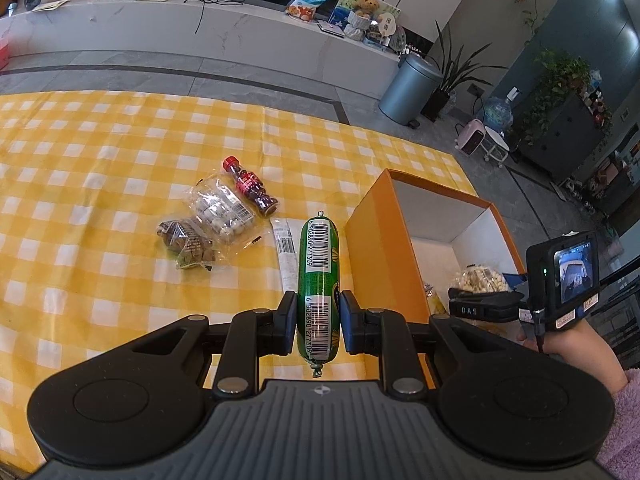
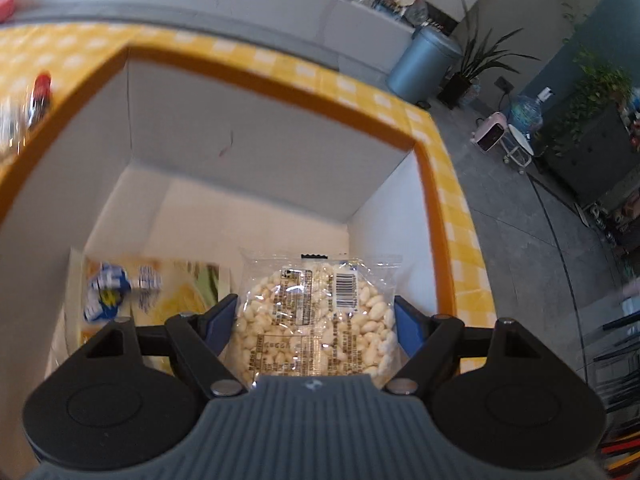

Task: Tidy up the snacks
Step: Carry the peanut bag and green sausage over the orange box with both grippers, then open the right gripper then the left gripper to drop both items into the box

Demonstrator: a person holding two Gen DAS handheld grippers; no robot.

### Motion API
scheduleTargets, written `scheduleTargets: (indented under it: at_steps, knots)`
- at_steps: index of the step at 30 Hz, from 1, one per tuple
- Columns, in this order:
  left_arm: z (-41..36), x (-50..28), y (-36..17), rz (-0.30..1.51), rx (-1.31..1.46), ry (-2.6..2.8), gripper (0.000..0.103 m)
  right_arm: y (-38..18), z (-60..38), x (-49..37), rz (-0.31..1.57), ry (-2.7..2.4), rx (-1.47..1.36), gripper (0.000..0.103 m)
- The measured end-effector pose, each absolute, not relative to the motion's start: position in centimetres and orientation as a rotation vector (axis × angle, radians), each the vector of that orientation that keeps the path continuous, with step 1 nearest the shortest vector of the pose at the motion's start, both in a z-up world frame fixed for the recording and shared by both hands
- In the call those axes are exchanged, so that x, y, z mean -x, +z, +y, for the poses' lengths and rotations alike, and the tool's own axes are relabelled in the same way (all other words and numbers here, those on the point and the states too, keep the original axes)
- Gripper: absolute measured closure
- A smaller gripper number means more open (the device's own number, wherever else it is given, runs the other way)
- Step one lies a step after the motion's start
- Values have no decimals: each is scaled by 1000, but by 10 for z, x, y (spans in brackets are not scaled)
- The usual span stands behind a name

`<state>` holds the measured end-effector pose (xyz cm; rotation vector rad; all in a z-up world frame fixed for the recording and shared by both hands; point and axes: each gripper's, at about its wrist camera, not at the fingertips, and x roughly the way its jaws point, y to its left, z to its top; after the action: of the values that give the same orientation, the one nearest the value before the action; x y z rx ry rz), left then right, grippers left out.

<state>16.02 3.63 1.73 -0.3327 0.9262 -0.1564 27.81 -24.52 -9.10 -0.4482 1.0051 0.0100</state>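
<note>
My left gripper [image 1: 318, 312] is shut on a green sausage [image 1: 318, 264] with barcodes, held above the yellow checked cloth just left of the orange box [image 1: 376, 240]. My right gripper [image 2: 314, 320] is shut on a clear pack of puffed rice cake [image 2: 316, 312] and hangs inside the orange box [image 2: 430, 200], above its white floor. A yellow snack bag [image 2: 160, 292] lies in the box at the left. The right gripper also shows in the left wrist view [image 1: 480, 304] over the box with the rice cake [image 1: 478, 278].
On the cloth left of the box lie a small cola-shaped bottle [image 1: 250, 188], a clear pack of pale sweets [image 1: 220, 212], a brown snack pack [image 1: 186, 242] and a white strip packet [image 1: 285, 252]. The table's far edge [image 1: 280, 106] meets grey floor.
</note>
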Motion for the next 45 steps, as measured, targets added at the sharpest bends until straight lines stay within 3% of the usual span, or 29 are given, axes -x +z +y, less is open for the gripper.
scheduleTargets:
  at_steps: [2,3,6,18,29,37,39,41,42,45]
  knots:
    - [33,-162,20,925,322,-159,78,-93,-246,-274,1029,21,469,22]
    - [32,-163,21,922,314,-162,78,-92,-245,-269,1018,15,488,15]
    - [24,-166,27,910,295,-170,78,-80,-244,-249,910,19,537,5]
    - [-60,-224,32,908,239,-317,78,-26,-306,-195,550,26,69,3]
    - [-151,-303,-11,1093,21,-306,78,-25,-326,-214,558,59,-74,4]
    - [-165,-323,-40,1180,-107,-209,77,-28,-337,-219,564,65,-138,4]
    - [-163,-321,-41,1153,-119,-202,65,-29,-337,-222,570,60,-143,4]
    - [-164,-316,-38,1083,-156,-203,24,-31,-338,-223,576,65,-156,4]
    - [-164,-312,-35,1044,-180,-191,20,-32,-338,-224,584,68,-165,5]
    - [-162,-301,-25,1000,-249,-195,23,-34,-338,-226,602,60,-184,5]
